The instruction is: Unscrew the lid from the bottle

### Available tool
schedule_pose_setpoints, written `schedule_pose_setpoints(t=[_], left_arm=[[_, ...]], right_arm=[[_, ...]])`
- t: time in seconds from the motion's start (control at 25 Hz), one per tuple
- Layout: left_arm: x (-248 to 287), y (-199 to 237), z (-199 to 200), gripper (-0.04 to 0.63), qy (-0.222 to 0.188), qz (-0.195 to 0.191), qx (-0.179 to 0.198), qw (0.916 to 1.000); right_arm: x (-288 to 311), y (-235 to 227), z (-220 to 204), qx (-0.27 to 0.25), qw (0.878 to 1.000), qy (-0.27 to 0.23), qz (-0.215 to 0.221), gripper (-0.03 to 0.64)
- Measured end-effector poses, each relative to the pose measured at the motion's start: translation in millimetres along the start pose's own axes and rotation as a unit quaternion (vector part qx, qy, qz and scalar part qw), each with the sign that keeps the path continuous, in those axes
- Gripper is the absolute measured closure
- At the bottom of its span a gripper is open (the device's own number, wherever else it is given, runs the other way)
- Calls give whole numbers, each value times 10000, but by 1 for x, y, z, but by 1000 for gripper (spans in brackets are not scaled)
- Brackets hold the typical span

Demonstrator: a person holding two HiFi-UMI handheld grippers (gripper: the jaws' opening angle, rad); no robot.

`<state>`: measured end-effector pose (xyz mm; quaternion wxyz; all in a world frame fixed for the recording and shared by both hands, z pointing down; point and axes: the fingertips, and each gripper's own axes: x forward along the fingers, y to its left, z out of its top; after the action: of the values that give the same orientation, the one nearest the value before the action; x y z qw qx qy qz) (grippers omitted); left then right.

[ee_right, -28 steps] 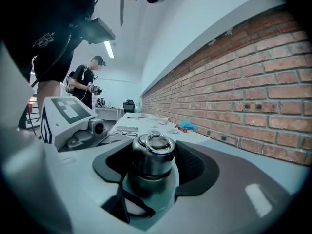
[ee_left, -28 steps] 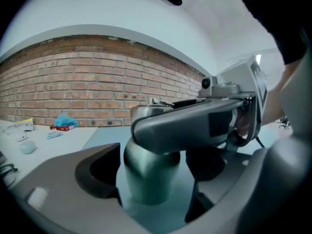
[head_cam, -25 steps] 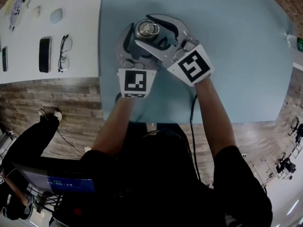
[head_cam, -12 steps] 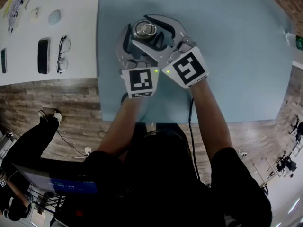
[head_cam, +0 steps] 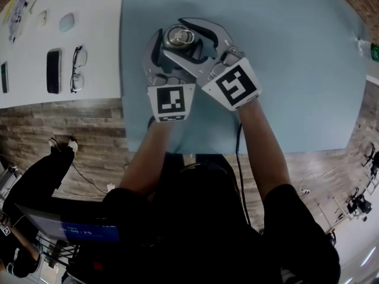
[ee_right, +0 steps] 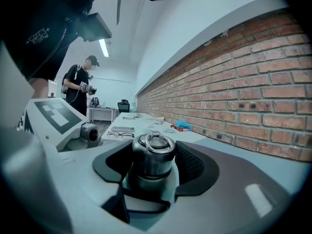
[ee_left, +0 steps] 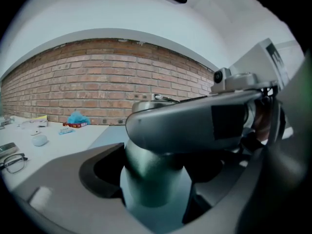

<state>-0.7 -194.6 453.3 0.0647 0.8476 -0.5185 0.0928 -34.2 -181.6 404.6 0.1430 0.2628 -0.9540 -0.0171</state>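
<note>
So, the one thing that's just changed: the left tongs [head_cam: 172, 49] have been closing in, and the bottle [ee_left: 155, 186] is sitting right between them. The pads look snug against its body low down, though the far pad is partly covered from where I'm looking, so I wouldn't swear to how hard it's squeezing. The right tongs [ee_right: 152, 172] are up top, clamped across the metal lid [head_cam: 179, 36], one pad on each side, with the ring handle poking up between them. The bottle's standing upright on the blue table [head_cam: 284, 70], toward its left edge and a fair way back from the near edge. My read is that's the bracing grip going on, so the bottle shouldn't spin when the lid gets twisted. The lid looks fully seated, so I'd say the actual unscrewing hasn't got anywhere yet.
</note>
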Motion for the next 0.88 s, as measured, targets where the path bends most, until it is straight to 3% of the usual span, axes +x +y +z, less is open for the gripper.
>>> schedule_pose_setpoints(t=[0.88], left_arm=[[-1,-3,-1,235,10,-710,182,9973]], right_arm=[[0,2,-1,-69,9996,-37,283,351]])
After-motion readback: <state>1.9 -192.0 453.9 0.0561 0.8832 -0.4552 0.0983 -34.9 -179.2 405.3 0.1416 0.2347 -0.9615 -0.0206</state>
